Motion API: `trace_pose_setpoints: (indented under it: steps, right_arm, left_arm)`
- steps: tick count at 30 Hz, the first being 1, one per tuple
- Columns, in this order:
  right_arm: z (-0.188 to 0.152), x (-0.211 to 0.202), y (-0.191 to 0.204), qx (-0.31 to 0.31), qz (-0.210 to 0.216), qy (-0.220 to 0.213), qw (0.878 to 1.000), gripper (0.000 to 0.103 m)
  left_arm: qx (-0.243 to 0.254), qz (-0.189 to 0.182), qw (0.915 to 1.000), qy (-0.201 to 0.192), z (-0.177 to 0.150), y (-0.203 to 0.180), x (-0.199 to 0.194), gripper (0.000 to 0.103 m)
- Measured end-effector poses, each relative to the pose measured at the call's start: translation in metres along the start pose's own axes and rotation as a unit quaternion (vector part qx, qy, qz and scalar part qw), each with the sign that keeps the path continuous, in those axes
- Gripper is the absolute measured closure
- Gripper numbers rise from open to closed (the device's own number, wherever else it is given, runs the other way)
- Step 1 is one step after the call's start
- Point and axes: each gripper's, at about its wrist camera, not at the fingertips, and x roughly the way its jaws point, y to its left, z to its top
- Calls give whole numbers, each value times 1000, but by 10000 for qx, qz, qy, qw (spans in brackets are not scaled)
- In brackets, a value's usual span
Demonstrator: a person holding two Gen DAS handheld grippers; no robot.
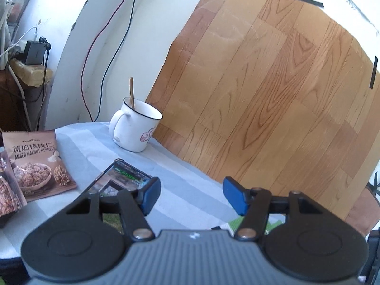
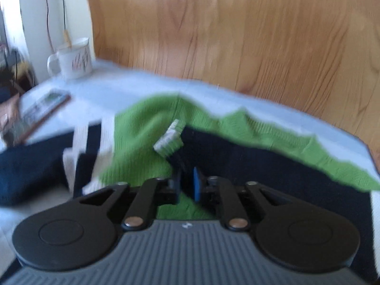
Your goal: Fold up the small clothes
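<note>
A small knitted garment (image 2: 147,142) in green, navy and white lies spread on the pale blue tablecloth (image 2: 142,85) in the right wrist view, which is blurred. My right gripper (image 2: 186,185) is shut on a dark navy fold of this garment near its white ribbed edge (image 2: 169,139). In the left wrist view my left gripper (image 1: 191,196) is open and empty above the tablecloth (image 1: 180,185). Only a green and white corner of the garment (image 1: 234,224) shows there, behind the right finger.
A white mug (image 1: 134,128) with a stick in it stands at the back left, also in the right wrist view (image 2: 72,59). A phone (image 1: 118,180) and walnut snack bags (image 1: 35,163) lie left. A wood-pattern board (image 1: 273,83) leans behind the table. Cables hang on the wall.
</note>
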Motion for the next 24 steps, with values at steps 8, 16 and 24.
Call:
trace_pose_setpoints:
  steps: [8,16,24]
  right_arm:
    - [2,-84,72,-884,1288,-639,9857,61]
    - [-30,-84,236,-2946,2835,-523,9111,57]
    - [-22,-35,302,-2873,2934,-337,9112,94]
  left_arm:
    - [-63,-93,9971,-749,17,42,-93,42]
    - [-126,995,9827,-1555,18,104,-220,41]
    - [-194,1428,9805,-1338,8,128,-247,41]
